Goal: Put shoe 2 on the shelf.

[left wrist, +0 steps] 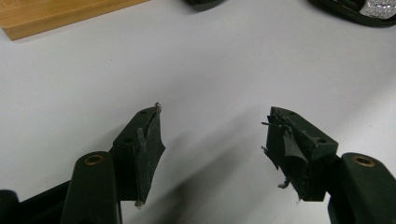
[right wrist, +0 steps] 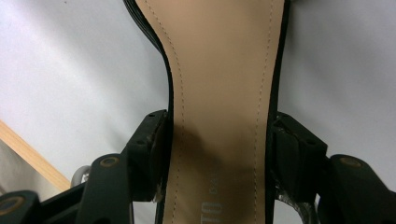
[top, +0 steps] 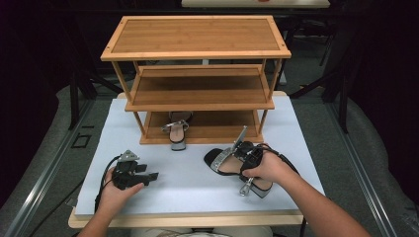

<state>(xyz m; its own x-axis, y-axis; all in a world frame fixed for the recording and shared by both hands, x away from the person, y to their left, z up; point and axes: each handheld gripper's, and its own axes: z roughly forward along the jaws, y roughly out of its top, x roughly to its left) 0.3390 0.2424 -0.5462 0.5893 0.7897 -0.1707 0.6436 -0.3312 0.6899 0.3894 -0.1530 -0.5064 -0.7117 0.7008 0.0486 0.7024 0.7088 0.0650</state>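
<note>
Two heeled sandals are showing: I am clamping my right hand-held gripper (top: pixel 236 154) across the insole of one sandal (top: pixel 236 170) at lower right of centre, its long axis pointing toward the wooden rack (top: pixel 197 52). The other sandal (top: pixel 178 129) is sitting on the rack's bottom shelf. My left hand-held gripper (top: pixel 150 175) is resting spread apart on the tabletop (top: pixel 192 187).
</note>
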